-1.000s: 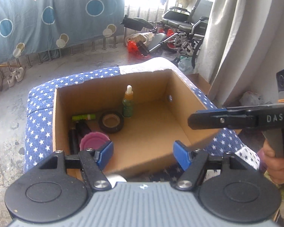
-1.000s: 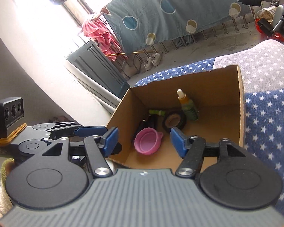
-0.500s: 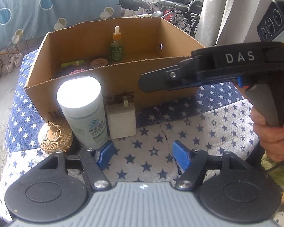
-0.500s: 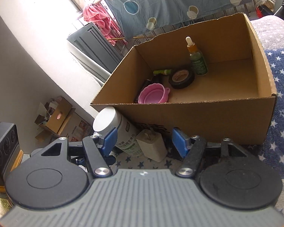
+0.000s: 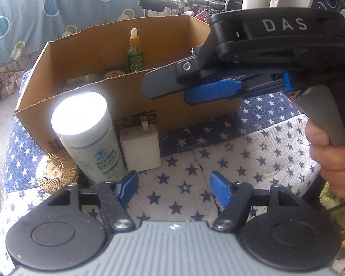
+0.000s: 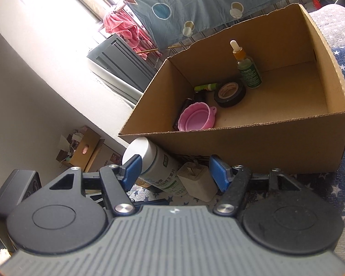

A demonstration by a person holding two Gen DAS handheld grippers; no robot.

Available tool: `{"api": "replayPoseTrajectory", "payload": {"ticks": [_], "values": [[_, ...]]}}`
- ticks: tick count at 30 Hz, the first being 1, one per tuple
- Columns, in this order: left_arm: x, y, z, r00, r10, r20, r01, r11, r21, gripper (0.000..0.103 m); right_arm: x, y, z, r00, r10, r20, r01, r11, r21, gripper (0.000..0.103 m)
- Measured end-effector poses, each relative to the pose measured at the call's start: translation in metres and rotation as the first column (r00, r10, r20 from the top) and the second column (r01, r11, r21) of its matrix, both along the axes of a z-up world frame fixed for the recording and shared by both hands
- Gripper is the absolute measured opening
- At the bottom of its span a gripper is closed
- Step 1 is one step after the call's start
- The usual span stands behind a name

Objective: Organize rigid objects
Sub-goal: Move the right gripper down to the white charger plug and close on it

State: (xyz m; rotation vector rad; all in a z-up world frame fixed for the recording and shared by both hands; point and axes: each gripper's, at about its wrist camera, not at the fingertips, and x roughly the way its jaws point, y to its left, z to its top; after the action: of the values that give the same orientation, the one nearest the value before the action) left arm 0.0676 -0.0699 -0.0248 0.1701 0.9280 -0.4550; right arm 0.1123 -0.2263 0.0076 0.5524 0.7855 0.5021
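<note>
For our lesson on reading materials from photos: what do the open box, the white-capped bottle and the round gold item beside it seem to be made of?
Box: corrugated cardboard, matt brown, with ragged torn top edges.
White-capped bottle: probably plastic; smooth pale body with a printed label and a glossy cap that glares in the light.
Round gold item: shiny, finely ridged surface, either metal or metallised plastic; the look leaves it open.

I read "DAS" in white capitals on the black body of the right gripper (image 5: 191, 92). The white bottle (image 5: 92, 142) carries a green-and-white label printed in Chinese characters, too small for me to make out. On the front wall of the cardboard box (image 5: 195, 112) I see dark printed characters, mostly hidden behind the white charger (image 5: 141, 149).
</note>
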Motion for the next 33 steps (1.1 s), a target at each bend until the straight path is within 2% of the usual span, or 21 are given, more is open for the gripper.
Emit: {"api": "replayPoseTrajectory", "payload": {"ticks": [8,14,23,27,33], "values": [[-0.003,-0.002,-0.009,0.994,0.023,0.106,-0.029,0.998,0.054,0.07,0.008,-0.006,-0.016,0.997,-0.033,-0.068,0.034,0.999,0.024,0.067],[-0.001,-0.002,-0.016,0.987,0.037,0.155,-0.045,0.998,0.05,0.07,0.017,-0.003,-0.023,0.995,-0.046,-0.087,0.05,0.997,0.051,0.067],[0.004,-0.006,-0.036,0.987,0.026,0.157,-0.035,0.998,0.056,0.07,0.04,0.012,-0.053,0.984,-0.037,-0.174,0.05,0.997,0.066,0.049],[0.006,-0.006,-0.04,0.988,0.029,0.153,-0.037,0.998,0.048,0.069,0.044,0.018,-0.06,0.983,-0.023,-0.182,0.037,0.996,0.076,0.045],[0.006,0.0,-0.043,0.99,0.033,0.139,-0.037,0.999,0.03,0.07,0.035,0.022,-0.05,0.983,0.035,-0.18,-0.022,0.997,0.076,0.044]]}}
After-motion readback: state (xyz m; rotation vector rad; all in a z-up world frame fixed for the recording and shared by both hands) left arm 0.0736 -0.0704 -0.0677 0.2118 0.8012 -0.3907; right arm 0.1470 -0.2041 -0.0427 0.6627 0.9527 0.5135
